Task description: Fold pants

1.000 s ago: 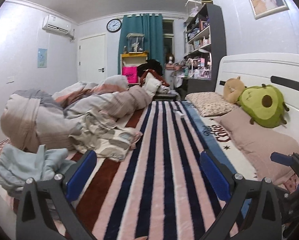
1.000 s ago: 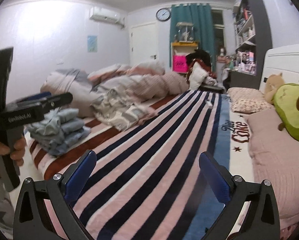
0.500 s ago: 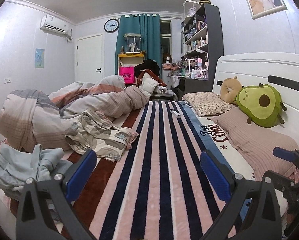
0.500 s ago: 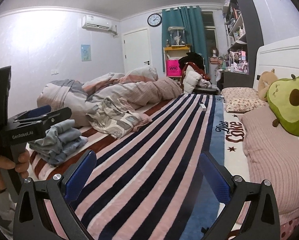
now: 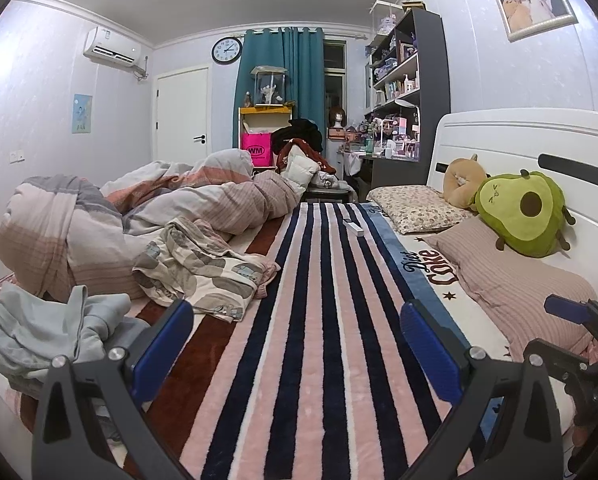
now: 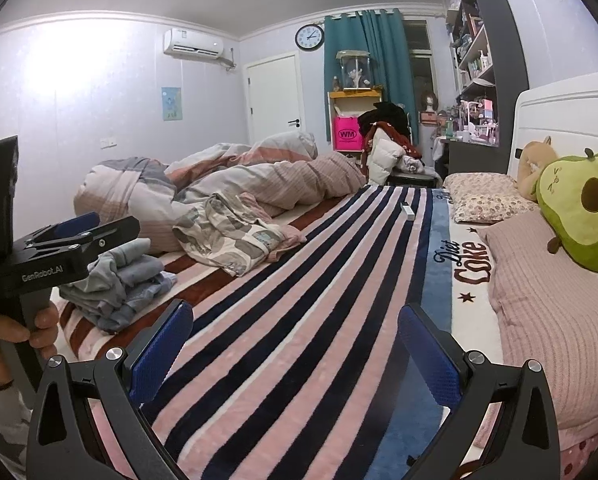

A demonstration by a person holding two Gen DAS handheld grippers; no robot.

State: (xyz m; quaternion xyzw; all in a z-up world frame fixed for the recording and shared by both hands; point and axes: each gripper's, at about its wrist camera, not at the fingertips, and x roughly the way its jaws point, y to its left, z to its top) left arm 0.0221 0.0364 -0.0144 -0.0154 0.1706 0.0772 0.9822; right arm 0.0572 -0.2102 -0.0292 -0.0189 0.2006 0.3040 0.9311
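Note:
A crumpled cream pair of pants with grey patches (image 5: 203, 268) (image 6: 235, 236) lies on the striped blanket beside the duvet. A pile of light blue clothes (image 5: 47, 328) (image 6: 119, 284) sits at the bed's near left corner. My left gripper (image 5: 295, 348) hovers open over the stripes, the blue pile just to its left. A hand (image 6: 15, 332) holds that left gripper (image 6: 99, 228) at the left of the right wrist view. My right gripper (image 6: 295, 344) is open too, above the blanket, and empty; its blue pad (image 5: 559, 308) shows at the right edge.
A bunched striped duvet (image 5: 79, 232) fills the far left of the bed. Pillows (image 5: 511, 280), an avocado plush (image 5: 527, 212) and the white headboard (image 5: 519, 136) line the right side. A small white remote (image 5: 353, 228) lies on the blanket (image 5: 319, 280).
The right wrist view has shifted a little, so the left gripper and the blue pile sit lower in it. Both grippers stay open and hold nothing.

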